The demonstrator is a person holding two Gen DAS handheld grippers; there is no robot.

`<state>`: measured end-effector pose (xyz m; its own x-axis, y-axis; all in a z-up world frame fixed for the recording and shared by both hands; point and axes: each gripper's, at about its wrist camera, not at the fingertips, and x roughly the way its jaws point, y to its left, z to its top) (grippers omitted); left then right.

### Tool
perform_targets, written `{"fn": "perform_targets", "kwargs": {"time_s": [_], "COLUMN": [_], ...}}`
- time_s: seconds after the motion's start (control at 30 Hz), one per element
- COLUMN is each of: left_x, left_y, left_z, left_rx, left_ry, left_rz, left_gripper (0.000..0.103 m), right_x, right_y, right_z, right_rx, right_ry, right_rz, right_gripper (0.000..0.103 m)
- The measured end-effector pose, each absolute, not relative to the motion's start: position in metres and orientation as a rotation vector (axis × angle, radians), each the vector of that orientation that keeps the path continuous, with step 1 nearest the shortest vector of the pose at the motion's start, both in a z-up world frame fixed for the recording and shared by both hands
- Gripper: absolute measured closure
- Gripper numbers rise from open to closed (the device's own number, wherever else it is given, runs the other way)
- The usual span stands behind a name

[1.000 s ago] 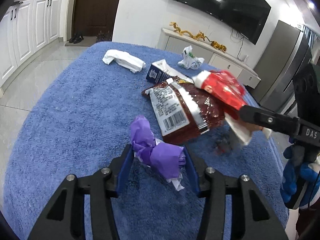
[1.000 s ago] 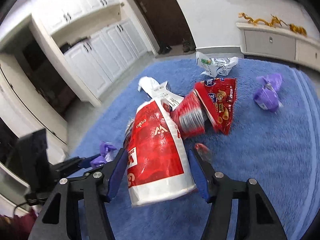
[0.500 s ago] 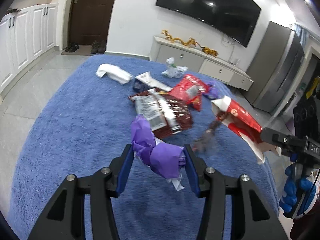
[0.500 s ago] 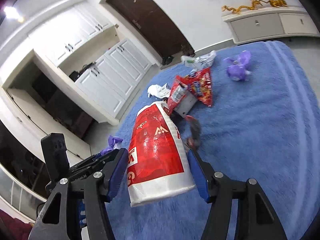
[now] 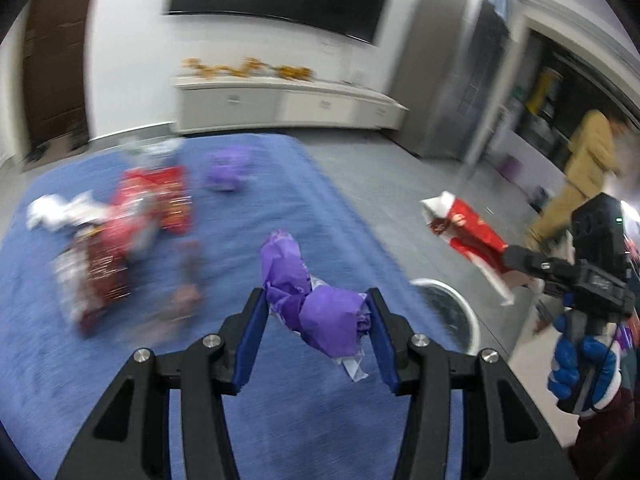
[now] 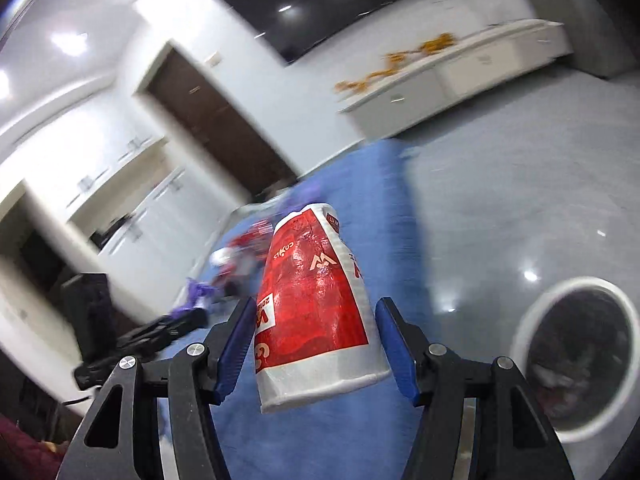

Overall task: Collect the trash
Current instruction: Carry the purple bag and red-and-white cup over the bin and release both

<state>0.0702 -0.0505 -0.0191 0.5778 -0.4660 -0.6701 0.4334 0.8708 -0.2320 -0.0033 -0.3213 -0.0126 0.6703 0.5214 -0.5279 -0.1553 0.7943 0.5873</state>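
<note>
Both grippers swung off the blue rug (image 5: 100,400) toward the white-rimmed bin (image 6: 576,364) on the grey floor — a second ago framed over the litter pile. Left gripper (image 5: 316,336) clamped on the purple wrapper (image 5: 320,312), right gripper (image 6: 316,344) clamped on the red-and-white bag (image 6: 316,312), same grips as before. Bin now in both views, low right, not yet under either load. Carry phase, drop likely next — needs jaws over the opening first. Red snack packs (image 5: 152,204), second purple wrapper (image 5: 230,170), white paper (image 5: 56,212) left on rug, blurred.
</note>
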Motion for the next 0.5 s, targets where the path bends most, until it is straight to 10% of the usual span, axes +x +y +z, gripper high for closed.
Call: {"fn": "perform_targets", "kwargs": {"time_s": [0.5], "left_x": [0.118], "left_y": [-0.333], "left_z": [-0.068], "left_rx": [0.12], "left_ry": [0.988], "left_rz": [-0.859], "left_gripper": [0.054], "right_x": [-0.026], "right_y": [-0.483], "right_z": [-0.117], "right_rx": [0.598], "right_ry": [0.882], "right_rz": [-0.079], "right_gripper": [0.042]}}
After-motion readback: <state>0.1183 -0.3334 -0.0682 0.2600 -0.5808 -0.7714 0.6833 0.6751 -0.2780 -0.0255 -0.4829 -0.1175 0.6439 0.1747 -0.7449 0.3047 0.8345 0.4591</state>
